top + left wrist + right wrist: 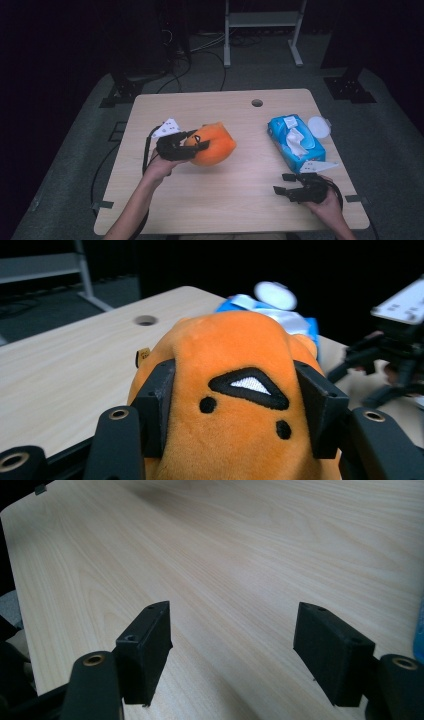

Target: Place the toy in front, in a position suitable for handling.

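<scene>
An orange plush toy with black stitched marks is held a little above the wooden table, left of the middle. My left gripper is shut on it. In the left gripper view both black pads press into the sides of the plush toy, which bulges between them. My right gripper rests low at the table's front right with its jaws wide apart. In the right gripper view my right gripper has only bare wood between the pads.
A blue pack of wet wipes lies at the right with its white round lid flipped open. A cable hole sits near the table's far edge. A white metal frame stands on the floor behind.
</scene>
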`<state>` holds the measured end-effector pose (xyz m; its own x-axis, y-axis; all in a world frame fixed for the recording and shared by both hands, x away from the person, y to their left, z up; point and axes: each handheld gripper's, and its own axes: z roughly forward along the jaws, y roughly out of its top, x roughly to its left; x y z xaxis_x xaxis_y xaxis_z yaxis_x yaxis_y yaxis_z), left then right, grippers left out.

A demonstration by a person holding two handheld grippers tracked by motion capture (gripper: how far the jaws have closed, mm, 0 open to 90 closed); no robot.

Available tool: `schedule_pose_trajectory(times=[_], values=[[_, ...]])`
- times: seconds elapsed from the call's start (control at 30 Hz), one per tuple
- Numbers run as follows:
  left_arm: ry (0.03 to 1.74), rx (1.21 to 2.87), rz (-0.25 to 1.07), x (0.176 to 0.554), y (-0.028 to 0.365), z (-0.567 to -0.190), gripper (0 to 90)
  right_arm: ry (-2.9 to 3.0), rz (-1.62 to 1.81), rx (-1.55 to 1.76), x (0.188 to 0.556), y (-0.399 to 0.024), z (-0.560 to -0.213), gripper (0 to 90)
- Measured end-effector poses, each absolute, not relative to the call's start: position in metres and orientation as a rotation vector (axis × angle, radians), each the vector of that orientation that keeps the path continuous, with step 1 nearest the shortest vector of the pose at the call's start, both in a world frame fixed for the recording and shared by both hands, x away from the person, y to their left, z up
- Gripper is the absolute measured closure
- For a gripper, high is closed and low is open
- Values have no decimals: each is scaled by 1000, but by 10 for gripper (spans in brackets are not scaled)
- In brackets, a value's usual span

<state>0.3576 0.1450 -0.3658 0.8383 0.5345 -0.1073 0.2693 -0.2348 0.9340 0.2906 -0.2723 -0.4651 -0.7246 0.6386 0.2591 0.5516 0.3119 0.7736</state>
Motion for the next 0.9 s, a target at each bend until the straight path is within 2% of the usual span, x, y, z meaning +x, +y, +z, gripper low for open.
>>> schedule_pose_trajectory(times=[0.5,0.9], values=[[459,1949,203,336,96,-396,422,2422,1408,1145,291,-282,-463,300],[399,1953,115,323,88,-438,396,2404,1408,1144,293,-282,-463,308]])
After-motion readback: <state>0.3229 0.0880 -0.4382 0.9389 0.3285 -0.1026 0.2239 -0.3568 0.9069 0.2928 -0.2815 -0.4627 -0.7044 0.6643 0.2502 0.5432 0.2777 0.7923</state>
